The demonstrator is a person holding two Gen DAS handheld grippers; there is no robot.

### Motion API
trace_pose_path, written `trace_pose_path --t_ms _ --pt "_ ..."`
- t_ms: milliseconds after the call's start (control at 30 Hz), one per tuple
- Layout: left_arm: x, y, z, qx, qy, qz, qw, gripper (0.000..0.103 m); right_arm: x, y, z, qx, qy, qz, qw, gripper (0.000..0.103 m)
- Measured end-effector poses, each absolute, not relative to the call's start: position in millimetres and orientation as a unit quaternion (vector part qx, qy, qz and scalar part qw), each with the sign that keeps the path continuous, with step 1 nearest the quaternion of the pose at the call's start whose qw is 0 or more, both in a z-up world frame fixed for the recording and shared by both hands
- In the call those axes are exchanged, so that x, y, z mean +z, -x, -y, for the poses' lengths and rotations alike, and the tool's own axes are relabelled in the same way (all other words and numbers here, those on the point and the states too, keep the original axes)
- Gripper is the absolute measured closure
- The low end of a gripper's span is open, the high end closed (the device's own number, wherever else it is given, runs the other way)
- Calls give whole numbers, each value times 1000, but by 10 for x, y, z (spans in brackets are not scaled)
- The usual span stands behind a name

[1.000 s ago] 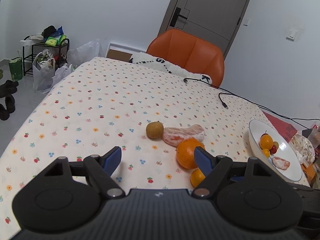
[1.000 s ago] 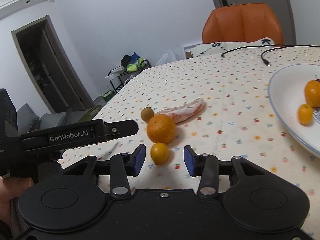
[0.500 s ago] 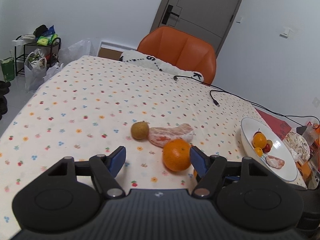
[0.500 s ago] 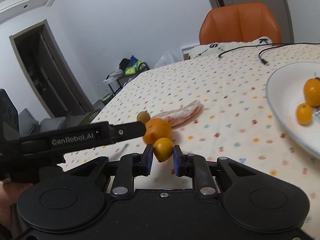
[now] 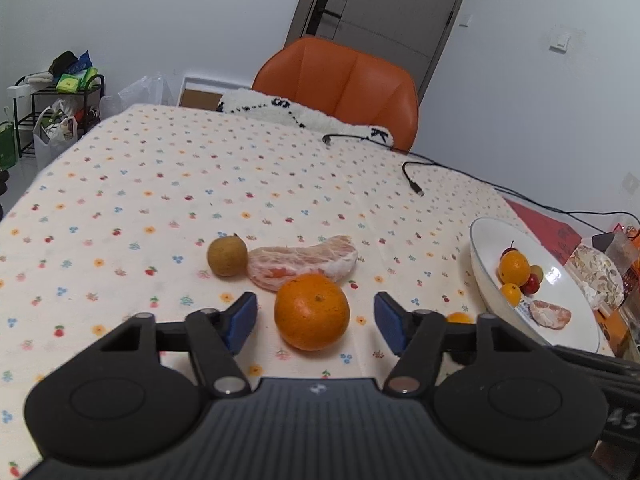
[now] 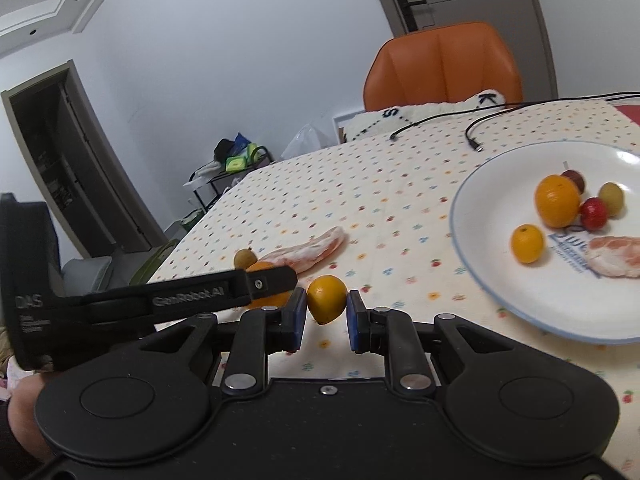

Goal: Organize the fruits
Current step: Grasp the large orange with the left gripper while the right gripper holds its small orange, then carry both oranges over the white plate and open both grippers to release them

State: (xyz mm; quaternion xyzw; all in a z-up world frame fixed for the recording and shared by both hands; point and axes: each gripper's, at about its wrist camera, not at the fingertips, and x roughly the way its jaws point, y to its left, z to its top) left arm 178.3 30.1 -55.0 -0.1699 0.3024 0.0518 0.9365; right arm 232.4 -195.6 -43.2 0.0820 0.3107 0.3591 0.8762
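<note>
The small orange fruit (image 6: 327, 299) sits pinched between the blue pads of the right tongs (image 6: 327, 312), which are clamped on its two sides, above the flowered cloth of the counter (image 6: 380, 184). Just left of it in the right view, the arm of the left tongs reaches across and hides most of the big orange (image 6: 262, 267).

The left tongs (image 5: 316, 320) stand wide apart, one pad on either side of the big orange (image 5: 311, 311) without touching it; that orange rests on the counter (image 5: 160, 184).

Just behind the orange lies a peeled pink citrus wedge (image 5: 302, 261), and at the wedge's left end, touching it or nearly so, a small brown-green round fruit (image 5: 227, 255).

Off to the right stands a white plate (image 6: 496, 288) holding an orange, a smaller orange fruit, a red one, a greenish one, a dark one and another peeled wedge.

Farther back, two black cables (image 5: 416, 188) trail over the cloth, and an orange chair (image 5: 340, 84) stands at the far edge.
</note>
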Motion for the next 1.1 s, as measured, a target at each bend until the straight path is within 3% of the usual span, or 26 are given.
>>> trace_pose_path --t_ms 100,1100 --pt "-591 -1824 -292 58 172 -306 935 63 -406 -2331 2042 351 -86 -307 880 83" --pt "-185 -1800 349 -7 146 -282 948 64 -268 -2340 2723 298 -126 -271 906 83"
